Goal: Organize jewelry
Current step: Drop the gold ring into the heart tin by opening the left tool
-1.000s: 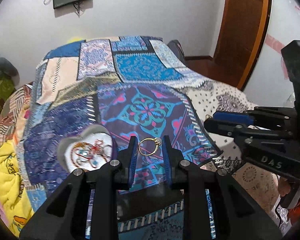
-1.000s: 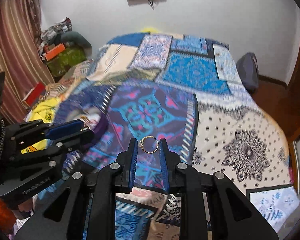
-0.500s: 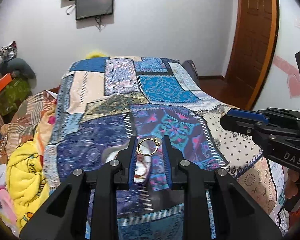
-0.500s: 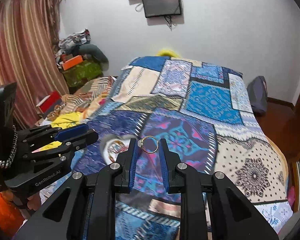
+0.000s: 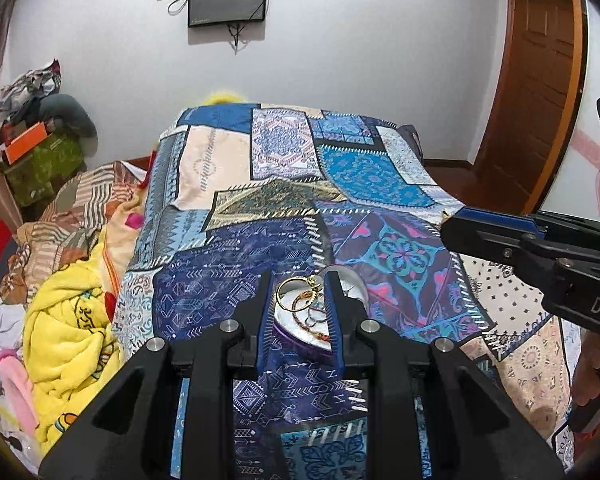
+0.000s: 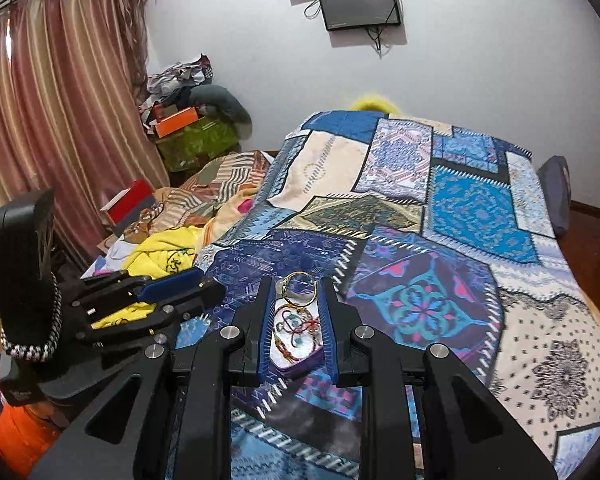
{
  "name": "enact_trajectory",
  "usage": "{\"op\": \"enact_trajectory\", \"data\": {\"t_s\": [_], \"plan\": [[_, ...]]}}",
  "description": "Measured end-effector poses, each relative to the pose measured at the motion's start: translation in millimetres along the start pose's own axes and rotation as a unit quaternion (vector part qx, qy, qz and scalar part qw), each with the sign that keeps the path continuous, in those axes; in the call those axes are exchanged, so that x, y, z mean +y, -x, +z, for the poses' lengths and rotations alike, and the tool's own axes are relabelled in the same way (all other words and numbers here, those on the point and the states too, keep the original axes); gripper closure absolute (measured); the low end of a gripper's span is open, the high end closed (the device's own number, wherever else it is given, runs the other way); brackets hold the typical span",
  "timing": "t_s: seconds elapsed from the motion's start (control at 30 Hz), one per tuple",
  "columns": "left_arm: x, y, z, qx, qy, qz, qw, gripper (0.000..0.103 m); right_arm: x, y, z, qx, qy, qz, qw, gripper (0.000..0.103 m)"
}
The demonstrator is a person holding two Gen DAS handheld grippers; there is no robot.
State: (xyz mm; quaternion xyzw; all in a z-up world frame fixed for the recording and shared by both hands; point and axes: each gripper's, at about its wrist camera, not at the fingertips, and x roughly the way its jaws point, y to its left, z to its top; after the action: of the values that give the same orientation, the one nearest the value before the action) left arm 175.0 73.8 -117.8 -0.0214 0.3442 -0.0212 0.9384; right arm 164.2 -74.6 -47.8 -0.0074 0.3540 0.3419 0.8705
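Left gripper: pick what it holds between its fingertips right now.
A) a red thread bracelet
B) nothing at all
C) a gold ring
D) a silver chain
C: in the left wrist view the left gripper pinches a gold ring between its blue pads, above the purple dish of jewelry on the bedspread.

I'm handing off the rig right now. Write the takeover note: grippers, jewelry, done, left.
Left gripper: shut on a gold ring.
Right gripper: shut on a second gold ring.
Both hang above the white dish on the patchwork bedspread; bracelets already lie in the dish.
Done: both rings picked up.
Left: probably release each ring into the dish.
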Motion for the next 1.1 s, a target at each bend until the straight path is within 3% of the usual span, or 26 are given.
{"op": "enact_trajectory", "data": {"t_s": [0.63,1.1], "plan": [[5.9,-63.5,-13.8,0.044,0.002,-0.016,0.9989,0.080,-17.8,-67.4,-4.8,0.054,-0.030,0.023,0.998,0.083],[7.9,-80.6,-16.8,0.054,-0.005,-0.013,0.9985,0.080,-28.6,-92.5,-14.0,0.093,-0.052,0.040,0.994,0.083]]}}
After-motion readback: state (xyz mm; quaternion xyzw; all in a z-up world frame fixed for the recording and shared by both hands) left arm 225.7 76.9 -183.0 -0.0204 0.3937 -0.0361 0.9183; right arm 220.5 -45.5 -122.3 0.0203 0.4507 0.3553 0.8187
